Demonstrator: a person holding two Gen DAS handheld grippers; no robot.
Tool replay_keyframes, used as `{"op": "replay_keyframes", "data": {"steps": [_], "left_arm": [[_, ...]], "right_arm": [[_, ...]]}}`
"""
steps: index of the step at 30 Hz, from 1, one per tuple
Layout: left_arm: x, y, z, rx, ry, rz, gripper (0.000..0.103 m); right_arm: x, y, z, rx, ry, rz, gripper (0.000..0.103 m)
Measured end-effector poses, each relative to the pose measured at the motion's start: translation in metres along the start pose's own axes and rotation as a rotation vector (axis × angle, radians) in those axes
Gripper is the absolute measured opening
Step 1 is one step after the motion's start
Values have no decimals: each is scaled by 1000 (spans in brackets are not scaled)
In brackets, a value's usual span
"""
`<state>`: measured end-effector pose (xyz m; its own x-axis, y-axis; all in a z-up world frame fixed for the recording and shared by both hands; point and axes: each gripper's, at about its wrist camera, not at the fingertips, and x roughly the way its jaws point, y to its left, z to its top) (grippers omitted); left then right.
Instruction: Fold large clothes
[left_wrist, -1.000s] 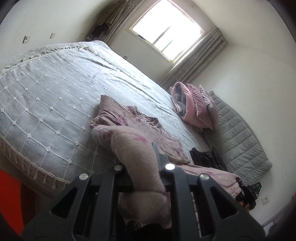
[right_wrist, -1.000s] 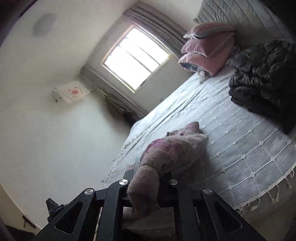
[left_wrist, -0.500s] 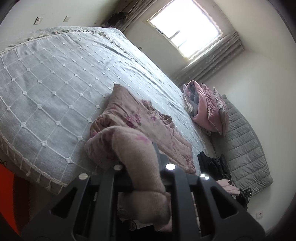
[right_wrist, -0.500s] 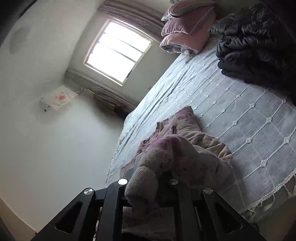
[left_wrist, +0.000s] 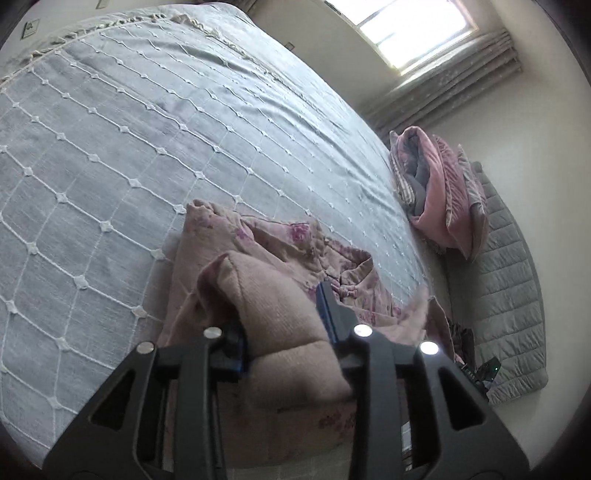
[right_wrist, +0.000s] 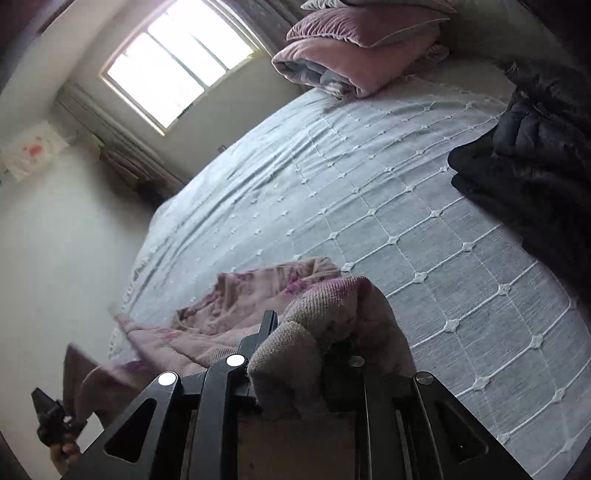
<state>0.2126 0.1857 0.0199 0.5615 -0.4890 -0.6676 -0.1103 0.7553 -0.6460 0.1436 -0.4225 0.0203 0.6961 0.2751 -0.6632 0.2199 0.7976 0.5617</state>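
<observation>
My left gripper (left_wrist: 286, 317) is clamped on a thick fold of the pink floral garment (left_wrist: 295, 247), the ribbed beige-pink cloth bulging up between the two fingers and hiding most of the near one. My right gripper (right_wrist: 295, 345) is likewise closed on another bunch of the same garment (right_wrist: 255, 295), a woven cuff-like edge spilling over the finger tops (the far finger is almost wholly covered by it).

The rest of the garment lies crumpled on the bed (left_wrist: 147, 122), near the edge closest to me, spread across the grey bedspread with its white diamond stitching. From the right wrist view, part of the cloth trails off the bed edge toward the lower left, where my left gripper shows as a small dark shape low in the corner.

Further up the bed, against the grey quilted headboard (left_wrist: 506, 277), sits a stack of pink bedding (left_wrist: 439, 192), folded and piled. A dark puffy jacket (right_wrist: 528, 166) lies on the bedspread to the right, well apart from the garment. The window (right_wrist: 177, 62) is bright behind it all, with grey curtains (left_wrist: 443, 81) bunched beside it.
</observation>
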Motion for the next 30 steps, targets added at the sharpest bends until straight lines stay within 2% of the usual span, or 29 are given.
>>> {"op": "replay_keyframes", "data": {"steps": [1, 3, 7, 8, 9, 10, 11, 12, 13, 15, 16, 17, 19, 21, 23, 26, 28, 30], "left_arm": [[2, -1, 5, 16, 14, 2, 37], [6, 3, 18, -13, 57, -48, 41], [15, 18, 38, -121, 141, -94, 43], [17, 23, 40, -161, 154, -115, 48], [18, 30, 42, -229, 157, -144, 56], [17, 39, 45, -309, 131, -161, 61], [13, 45, 49, -368, 91, -158, 70], [9, 49, 53, -397, 47, -143, 71], [4, 48, 59, -382, 18, -127, 71], [-1, 36, 63, -267, -43, -72, 71], [-1, 19, 59, -152, -69, -10, 71], [6, 4, 54, -48, -52, 28, 71], [35, -33, 36, 177, 70, 69, 71], [56, -61, 19, 320, 106, 115, 71], [77, -91, 5, 475, 166, 107, 71], [104, -127, -4, 666, 248, 95, 71], [121, -140, -2, 749, 283, 87, 71], [144, -143, 3, 781, 367, 66, 71]], "right_arm": [[4, -1, -1, -20, 0, 24, 24], [6, -6, -3, -36, -7, 71, 29], [15, -31, 6, 73, 27, 189, 32], [15, -36, 8, 97, 36, 219, 34], [16, -42, 11, 139, 40, 285, 43], [17, -51, 14, 208, 38, 387, 53], [19, -56, 17, 282, 36, 479, 75], [20, -61, 20, 345, 27, 524, 83], [19, -62, 24, 371, 4, 486, 83], [12, -48, 31, 252, -44, 312, 83], [11, -37, 33, 166, -60, 241, 83], [11, -22, 32, 61, -62, 184, 83], [19, 9, 23, -151, -33, 120, 83], [34, 41, 11, -335, 6, 60, 83], [48, 71, -5, -507, 37, 25, 83], [72, 121, -31, -835, 110, 27, 83], [88, 146, -47, -1027, 167, 34, 82], [109, 156, -47, -1104, 224, 40, 82]]}}
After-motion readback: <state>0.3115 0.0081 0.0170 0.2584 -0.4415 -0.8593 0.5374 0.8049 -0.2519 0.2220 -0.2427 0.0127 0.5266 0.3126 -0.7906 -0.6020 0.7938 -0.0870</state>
